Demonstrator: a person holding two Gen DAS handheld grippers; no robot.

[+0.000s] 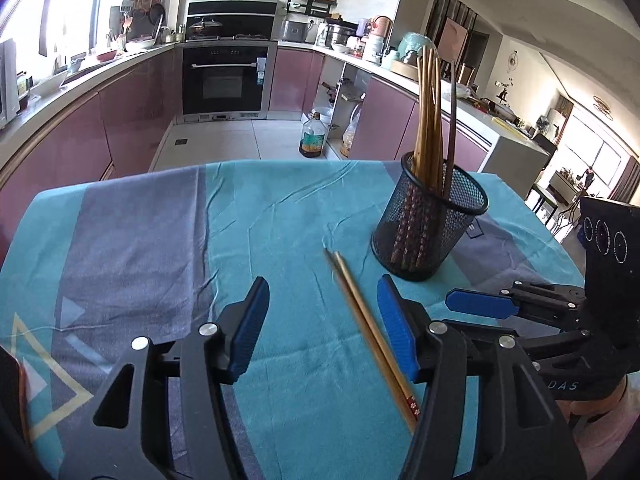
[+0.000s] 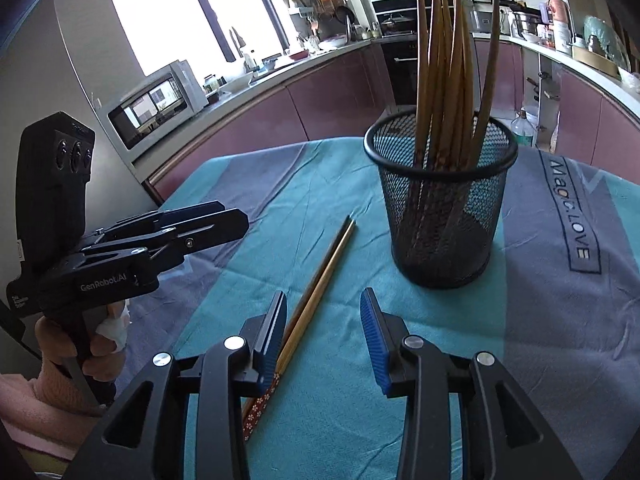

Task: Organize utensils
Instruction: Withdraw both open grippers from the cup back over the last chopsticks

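A pair of wooden chopsticks (image 1: 368, 328) (image 2: 320, 280) lies flat on the teal and grey tablecloth (image 1: 280, 220). Beside it stands a black mesh holder (image 1: 430, 224) (image 2: 440, 208) with several chopsticks (image 1: 430, 120) (image 2: 444, 80) upright in it. My left gripper (image 1: 323, 286) is open just above the cloth. The loose pair runs between its fingers, close to the right finger, and the pads do not touch it. My right gripper (image 2: 324, 296) is open too, and the pair passes by its left finger. Each gripper shows in the other's view: right (image 1: 480, 304), left (image 2: 224, 220).
The table's far edge (image 1: 280, 162) drops to a tiled kitchen floor, where an oil bottle (image 1: 313, 136) stands. Purple cabinets and cluttered counters ring the room, with a microwave (image 2: 160, 108) at the left. A hand (image 2: 100, 344) holds the left gripper's handle.
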